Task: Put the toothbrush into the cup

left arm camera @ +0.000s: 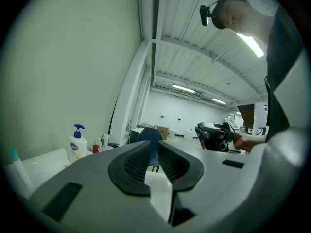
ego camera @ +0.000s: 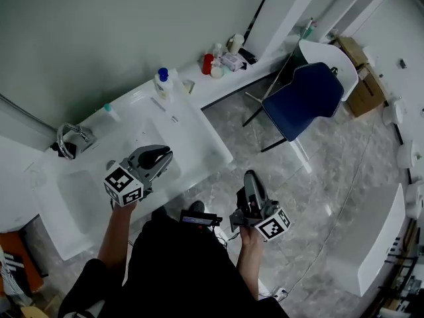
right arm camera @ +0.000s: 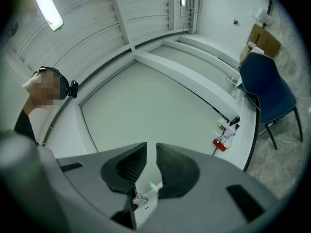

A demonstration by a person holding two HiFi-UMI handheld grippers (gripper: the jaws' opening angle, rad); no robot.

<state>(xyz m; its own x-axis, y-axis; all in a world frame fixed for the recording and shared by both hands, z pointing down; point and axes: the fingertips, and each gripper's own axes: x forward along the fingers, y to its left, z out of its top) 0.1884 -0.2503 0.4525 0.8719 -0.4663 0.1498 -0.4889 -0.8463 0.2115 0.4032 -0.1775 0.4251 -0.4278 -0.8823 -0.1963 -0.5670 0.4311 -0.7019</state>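
left tongs [ego camera: 158,156]: jaws only a crack apart, nothing between them, so released and empty. Hanging over the counter [ego camera: 199,144], near its front edge.
right tongs [ego camera: 251,177]: same deal, narrow gap, gripping nothing. Off to the right of the left ones, out over the floor and not above the counter at all.
toothbrush [ego camera: 111,112]: best guess is the white upright stick w/ the teal tip, ahead and left of the left tongs, well apart from them, by the wall. There's also a thin thing lying flat ahead of the left tongs, too small to ID, so not 100% sure which is which.
cup: can't pick it out for certain. Maybe the small item just beside the soap bottle [ego camera: 163,83], ahead of the left tongs, but too tiny to call.
faucet [ego camera: 68,138]: further left of the left tongs, past the toothbrush.
progress: basically zero imo. Nothing grabbed, toothbrush untouched, both tongs far from it.
left to do: reach in, grab the brush, carry it to the cup, drop it in, i.e. the whole job.
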